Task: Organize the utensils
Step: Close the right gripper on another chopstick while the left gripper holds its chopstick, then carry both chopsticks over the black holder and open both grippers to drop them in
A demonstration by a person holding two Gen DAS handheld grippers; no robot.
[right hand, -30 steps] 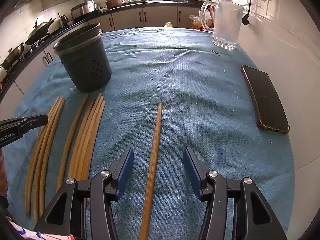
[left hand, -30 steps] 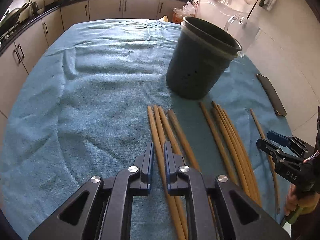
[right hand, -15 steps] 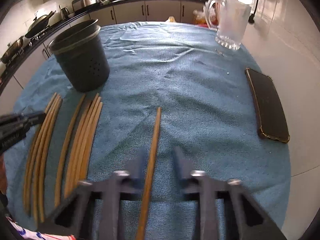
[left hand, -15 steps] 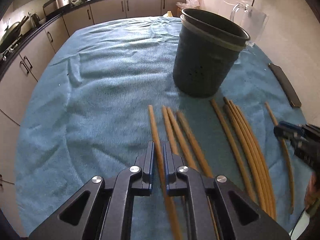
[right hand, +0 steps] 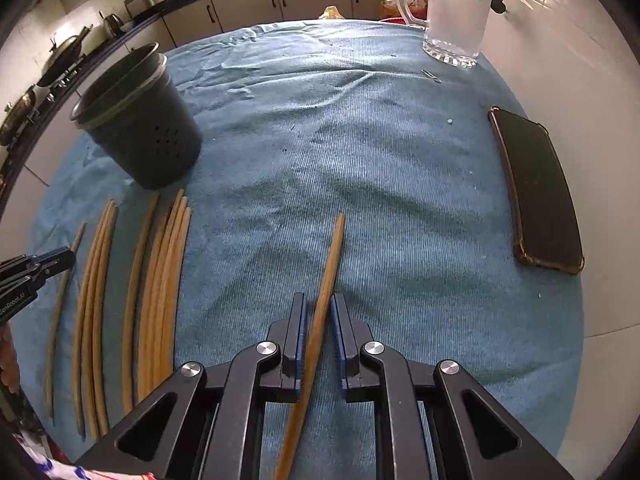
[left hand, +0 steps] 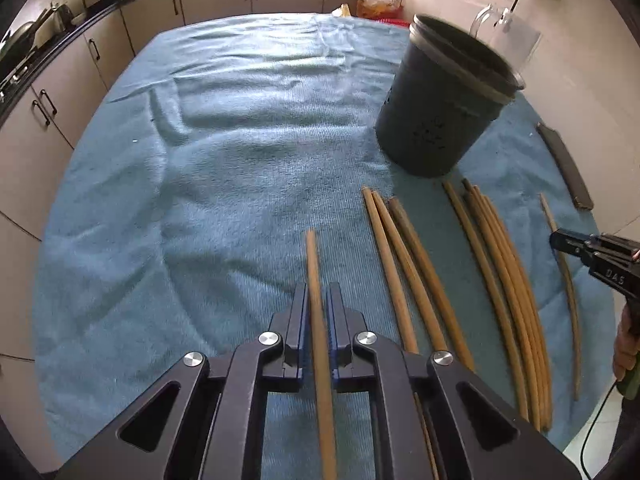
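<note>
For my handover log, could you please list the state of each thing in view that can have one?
Left gripper: shut on a chopstick.
Right gripper: shut on another chopstick.
Dark utensil holder: upright, nothing visible inside.
Loose chopsticks: lying flat on the blue cloth.
Glass pitcher: upright.
Phone: lying flat, screen dark.

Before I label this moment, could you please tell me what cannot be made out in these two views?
- Left wrist: the near end of the chopstick in the left tool leaves the bottom edge.
- Right wrist: the right tool's chopstick, likewise.
- Both: the holder's contents are hidden behind its wall; in the left view its body is motion-blurred.
</note>
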